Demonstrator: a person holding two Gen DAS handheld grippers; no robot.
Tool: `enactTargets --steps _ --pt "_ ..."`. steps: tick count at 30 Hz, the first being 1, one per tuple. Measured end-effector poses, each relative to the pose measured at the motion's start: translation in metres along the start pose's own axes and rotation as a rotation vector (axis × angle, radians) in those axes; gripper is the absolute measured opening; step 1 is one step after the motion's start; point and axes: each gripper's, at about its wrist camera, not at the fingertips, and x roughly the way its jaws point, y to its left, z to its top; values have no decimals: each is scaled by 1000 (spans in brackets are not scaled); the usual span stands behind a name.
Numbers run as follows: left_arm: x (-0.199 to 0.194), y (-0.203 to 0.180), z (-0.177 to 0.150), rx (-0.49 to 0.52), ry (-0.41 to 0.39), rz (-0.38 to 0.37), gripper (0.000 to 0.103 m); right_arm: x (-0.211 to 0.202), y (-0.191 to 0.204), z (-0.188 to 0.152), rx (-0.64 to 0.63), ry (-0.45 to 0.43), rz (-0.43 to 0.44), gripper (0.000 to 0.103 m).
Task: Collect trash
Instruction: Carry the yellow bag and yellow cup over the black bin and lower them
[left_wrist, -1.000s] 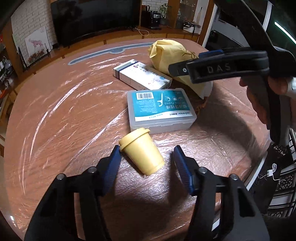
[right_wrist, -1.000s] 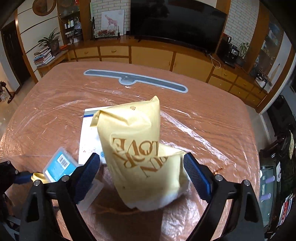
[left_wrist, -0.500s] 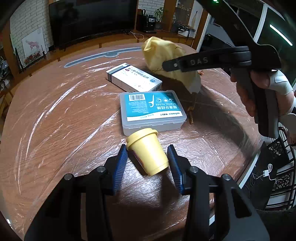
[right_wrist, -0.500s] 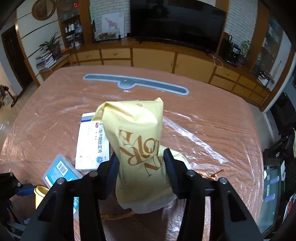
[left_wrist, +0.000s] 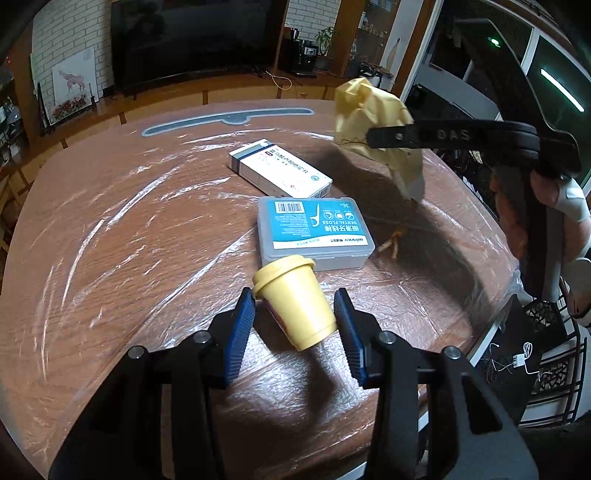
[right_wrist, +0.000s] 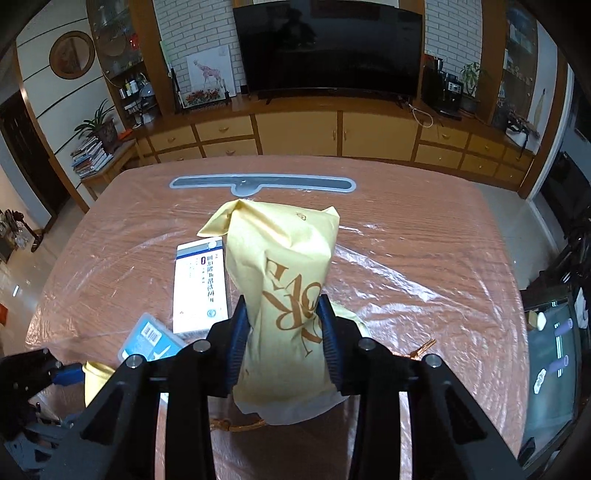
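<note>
On the plastic-covered table (left_wrist: 122, 229), the left gripper (left_wrist: 295, 325) is clamped on a small yellow cup (left_wrist: 295, 299) lying on its side, just in front of a floss box (left_wrist: 314, 229). Behind it lies a white carton (left_wrist: 280, 170). Farther right, the right gripper (right_wrist: 282, 336) squeezes a yellow paper bag (right_wrist: 284, 280), lifted clear of the table.

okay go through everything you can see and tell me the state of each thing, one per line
yellow cup: on its side, gripped by left tongs
yellow paper bag: squeezed in right tongs, off the table
dental floss box: closed, lying flat
white carton: closed, lying flat
</note>
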Motion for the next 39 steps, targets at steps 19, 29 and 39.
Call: enactTargets --steps 19,29,39 --pt "-23 10 -6 16 -28 -22 46 -57 16 -42 66 -42 16 36" --pt "-40 16 -17 52 -31 -34 46 -80 41 -74 81 -40 -7 36" --pt "-53 17 -32 93 -26 -49 46 -100 62 -104 119 -43 -12 36"
